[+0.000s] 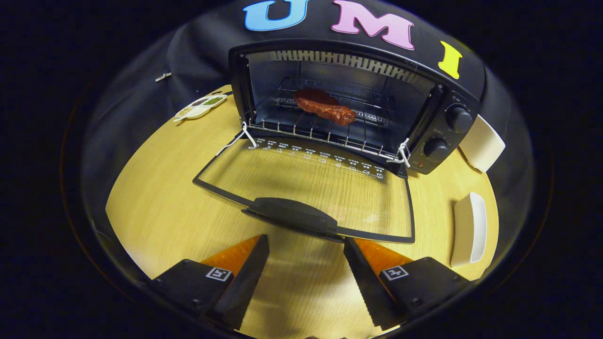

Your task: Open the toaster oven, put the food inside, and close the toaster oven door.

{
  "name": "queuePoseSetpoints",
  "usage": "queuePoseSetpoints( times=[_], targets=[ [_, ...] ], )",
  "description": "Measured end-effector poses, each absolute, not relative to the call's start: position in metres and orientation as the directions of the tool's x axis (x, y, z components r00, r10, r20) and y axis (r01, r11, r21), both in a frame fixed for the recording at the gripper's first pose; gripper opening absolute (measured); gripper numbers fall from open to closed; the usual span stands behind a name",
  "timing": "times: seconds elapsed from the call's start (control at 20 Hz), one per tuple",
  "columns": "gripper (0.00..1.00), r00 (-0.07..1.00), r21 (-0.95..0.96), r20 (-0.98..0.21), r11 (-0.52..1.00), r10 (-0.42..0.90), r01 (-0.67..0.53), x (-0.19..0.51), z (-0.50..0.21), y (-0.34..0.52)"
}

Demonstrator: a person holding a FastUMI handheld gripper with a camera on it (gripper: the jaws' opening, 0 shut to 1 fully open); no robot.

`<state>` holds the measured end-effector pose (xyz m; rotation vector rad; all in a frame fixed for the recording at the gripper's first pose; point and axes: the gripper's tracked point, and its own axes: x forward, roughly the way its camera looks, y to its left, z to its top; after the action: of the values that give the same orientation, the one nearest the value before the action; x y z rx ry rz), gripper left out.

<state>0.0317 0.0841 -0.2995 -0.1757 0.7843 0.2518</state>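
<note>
Our fingers (254,256) stand spread apart with nothing between them, the gripper (306,254) hovering over the wooden table (155,207) just short of the door handle.

At twelve o'clock from us the toaster oven (339,103) sits wide open. Its glass door (311,188) lies folded flat toward us, and the dark handle (289,214) on its near edge is just ahead of the fingertips. On the wire rack (330,134) inside rests the food (325,107), a reddish-brown slab, so we judge only the closing is left.

To do that well, we would slip under the handle, lift along the hinge's arc, and push until the door seats squarely.

Toward three o'clock a white dish (468,228) lies near the door's corner; we should keep clear of it.
</note>
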Motion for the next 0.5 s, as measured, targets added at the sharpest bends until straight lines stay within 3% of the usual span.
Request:
queuePoseSetpoints(
  times=[0.5],
  targets=[
    [0.99,0.77,0.007,-0.602,0.966,0.211,-0.259,0.057,-0.218,0.09]
  ],
)
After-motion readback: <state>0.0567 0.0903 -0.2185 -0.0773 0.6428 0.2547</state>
